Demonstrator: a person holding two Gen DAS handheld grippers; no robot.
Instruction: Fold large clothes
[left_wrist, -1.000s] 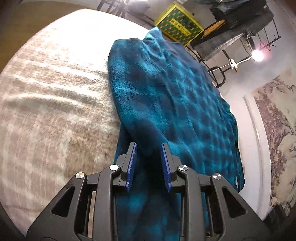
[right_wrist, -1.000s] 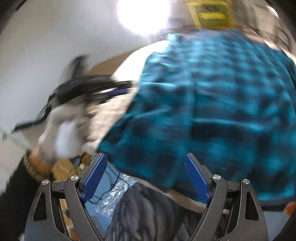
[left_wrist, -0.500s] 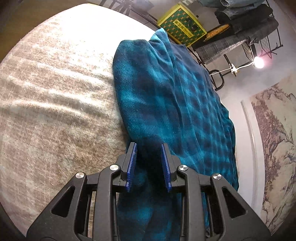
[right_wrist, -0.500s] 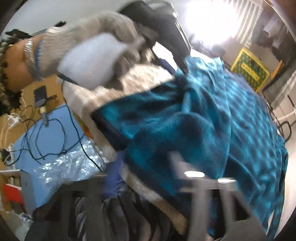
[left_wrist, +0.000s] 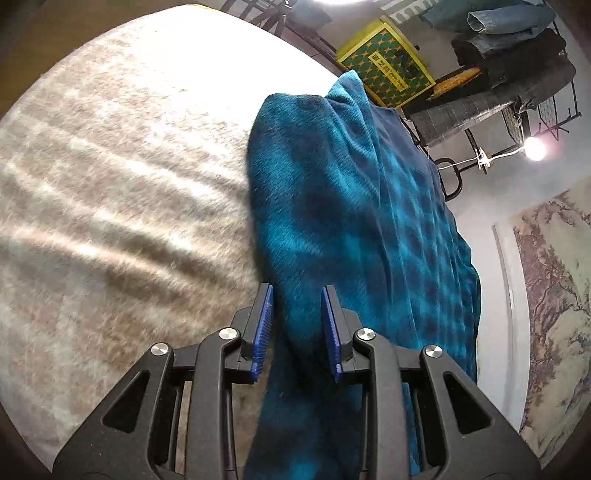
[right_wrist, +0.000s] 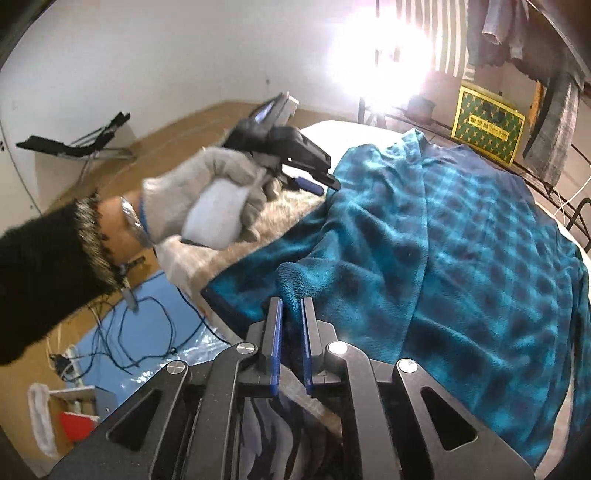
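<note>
A blue plaid fleece garment (left_wrist: 351, 221) lies on a beige fuzzy cover (left_wrist: 110, 221), bunched into a raised ridge. My left gripper (left_wrist: 297, 295) has that ridge between its blue pads, and its jaws are closing on it. In the right wrist view the same garment (right_wrist: 461, 240) spreads out to the right. My right gripper (right_wrist: 291, 306) is shut on a folded near edge of it. A gloved hand (right_wrist: 207, 199) holds the left gripper (right_wrist: 321, 184) at the garment's far left edge.
A yellow and green box (left_wrist: 384, 70) and a rack of dark clothes (left_wrist: 517, 48) stand beyond the bed. A bright lamp (left_wrist: 533, 147) glares at the right. A folding chair (right_wrist: 85, 144) and loose cables (right_wrist: 147, 332) are on the floor at the left.
My right gripper went from wide open to shut on the garment's near edge, and its view rolled. The left gripper slid slightly along the cover, still around the fabric ridge.
</note>
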